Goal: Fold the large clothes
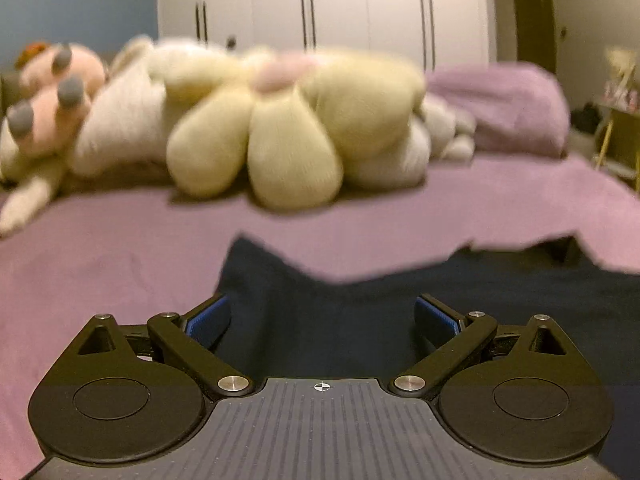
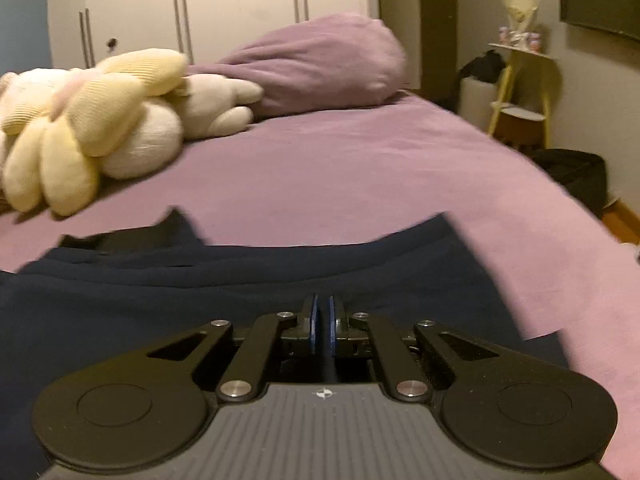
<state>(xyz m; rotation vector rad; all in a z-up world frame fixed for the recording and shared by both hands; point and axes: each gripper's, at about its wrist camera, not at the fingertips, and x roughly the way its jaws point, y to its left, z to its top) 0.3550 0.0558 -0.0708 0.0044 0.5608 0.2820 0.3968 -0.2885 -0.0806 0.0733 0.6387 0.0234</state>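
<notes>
A dark navy garment (image 1: 320, 300) lies spread on the purple bed sheet (image 1: 100, 260). My left gripper (image 1: 322, 316) is open, its blue-padded fingers wide apart just above the garment's left part, holding nothing. In the right wrist view the same garment (image 2: 160, 288) covers the near bed. My right gripper (image 2: 321, 318) is nearly closed, its blue pads a thin gap apart with dark cloth between them; it looks shut on the garment's cloth near its right side.
A pile of plush toys (image 1: 240, 120) lies across the far side of the bed, also in the right wrist view (image 2: 92, 120). A purple pillow (image 2: 320, 64) sits behind. The white wardrobe (image 1: 320, 0) stands beyond. The bed's right edge (image 2: 580, 208) drops to a yellow shelf (image 2: 520, 92).
</notes>
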